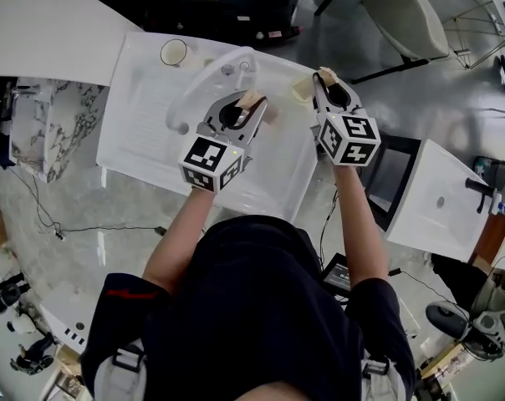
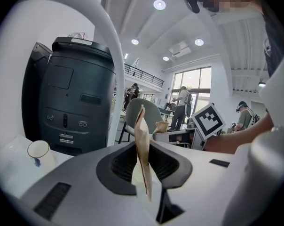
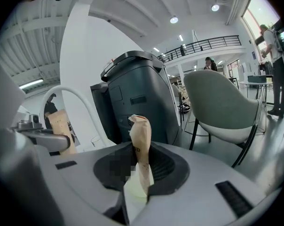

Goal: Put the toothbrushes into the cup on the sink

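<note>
Here we pinch one paper-wrapped toothbrush (image 2: 141,140) in the left claw (image 1: 254,105) and a second toothbrush (image 3: 140,142) in the right claw (image 1: 323,78). Both stick forward over the sink (image 1: 135,128), probably so each can enter the far-left cup (image 1: 174,52) end-first.

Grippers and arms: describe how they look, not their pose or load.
Both the left gripper and right gripper have pale grey shells with a black hollow around the jaws. Each carries a white cube with black square markers. The person wears a dark short-sleeved top; the left sleeve has a red stripe.
</note>
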A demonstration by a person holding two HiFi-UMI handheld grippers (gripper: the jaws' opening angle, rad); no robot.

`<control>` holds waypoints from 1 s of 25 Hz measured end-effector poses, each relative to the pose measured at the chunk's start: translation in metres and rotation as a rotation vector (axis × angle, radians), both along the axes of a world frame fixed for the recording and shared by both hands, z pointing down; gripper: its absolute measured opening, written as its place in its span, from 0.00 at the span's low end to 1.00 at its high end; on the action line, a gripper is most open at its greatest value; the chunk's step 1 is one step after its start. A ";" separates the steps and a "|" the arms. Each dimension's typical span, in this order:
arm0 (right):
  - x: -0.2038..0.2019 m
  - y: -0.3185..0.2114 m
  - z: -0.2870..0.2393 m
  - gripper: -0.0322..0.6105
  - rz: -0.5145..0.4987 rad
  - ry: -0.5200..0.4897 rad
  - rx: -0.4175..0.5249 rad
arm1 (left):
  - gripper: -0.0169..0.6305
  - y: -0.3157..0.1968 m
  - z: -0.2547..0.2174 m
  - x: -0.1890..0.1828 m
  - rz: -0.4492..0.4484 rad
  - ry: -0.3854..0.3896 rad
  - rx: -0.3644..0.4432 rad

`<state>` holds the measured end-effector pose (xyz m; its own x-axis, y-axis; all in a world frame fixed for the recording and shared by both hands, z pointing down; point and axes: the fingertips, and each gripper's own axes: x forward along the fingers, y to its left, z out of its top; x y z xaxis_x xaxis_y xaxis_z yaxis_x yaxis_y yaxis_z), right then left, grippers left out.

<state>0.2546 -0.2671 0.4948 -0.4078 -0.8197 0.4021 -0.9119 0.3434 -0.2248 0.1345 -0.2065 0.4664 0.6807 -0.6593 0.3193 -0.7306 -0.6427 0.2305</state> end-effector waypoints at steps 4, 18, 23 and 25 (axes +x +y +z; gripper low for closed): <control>0.001 -0.001 0.011 0.18 0.001 -0.010 -0.019 | 0.15 0.000 0.004 -0.002 -0.007 -0.005 -0.011; 0.002 0.000 0.031 0.21 -0.018 -0.035 -0.089 | 0.15 0.001 0.010 0.007 0.006 -0.002 -0.025; 0.000 0.002 0.036 0.29 -0.027 -0.043 -0.124 | 0.15 0.002 0.009 0.008 0.007 0.000 -0.022; 0.001 0.003 0.038 0.31 -0.023 -0.036 -0.134 | 0.15 0.003 0.008 0.007 0.005 0.000 -0.021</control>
